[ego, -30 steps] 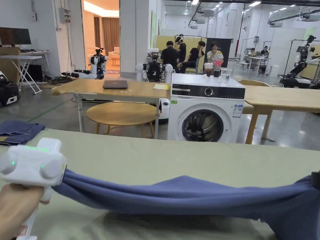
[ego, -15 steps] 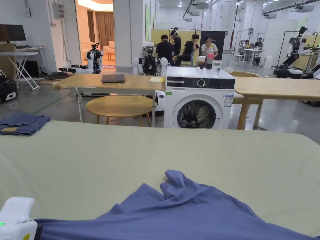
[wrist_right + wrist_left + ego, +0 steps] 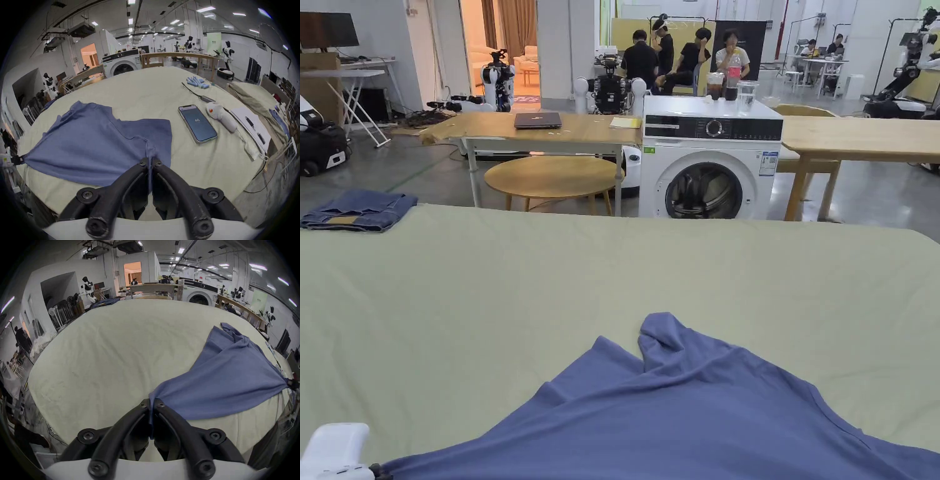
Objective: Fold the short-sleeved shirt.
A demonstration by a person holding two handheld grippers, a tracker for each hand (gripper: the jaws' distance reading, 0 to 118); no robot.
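My left gripper [image 3: 151,404] and right gripper [image 3: 150,160] each clamp near corner of blue short-sleeved shirt [image 3: 687,406], spread on green table cover [image 3: 487,300]. Far sleeve looks bunched, probably. Keep edge taut, pull evenly near; avoid phone [image 3: 197,123] at right.

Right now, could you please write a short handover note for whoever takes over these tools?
Left tool: shut on the blue short-sleeved shirt, at one corner of its near edge.
Right tool: shut on the shirt's other near corner.
The shirt lies spread on the green-covered table, pulled taut between the tools, far end bunched. A phone lies to its right.
Done: shirt laid out.
Left: smoothing and every fold.
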